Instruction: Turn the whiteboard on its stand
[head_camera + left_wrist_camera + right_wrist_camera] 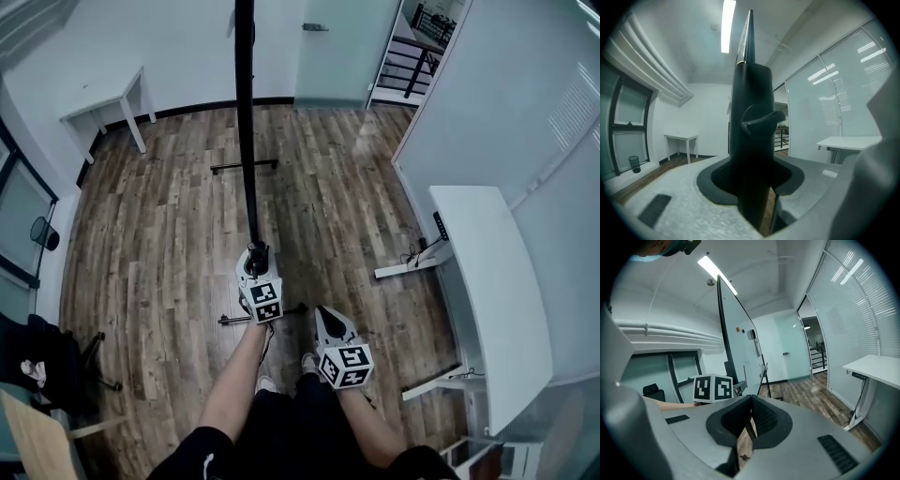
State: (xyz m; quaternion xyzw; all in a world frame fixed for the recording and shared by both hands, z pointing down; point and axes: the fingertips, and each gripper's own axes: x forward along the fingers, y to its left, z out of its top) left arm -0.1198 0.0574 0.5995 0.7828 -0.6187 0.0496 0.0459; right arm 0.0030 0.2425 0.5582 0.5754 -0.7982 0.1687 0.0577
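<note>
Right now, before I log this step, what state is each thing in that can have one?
whiteboard: upright on its stand, edge-on to the head view.
left gripper: shut on the whiteboard's side frame.
right gripper: jaws together, nothing between them, apart from the whiteboard.
glass door: closed.
</note>
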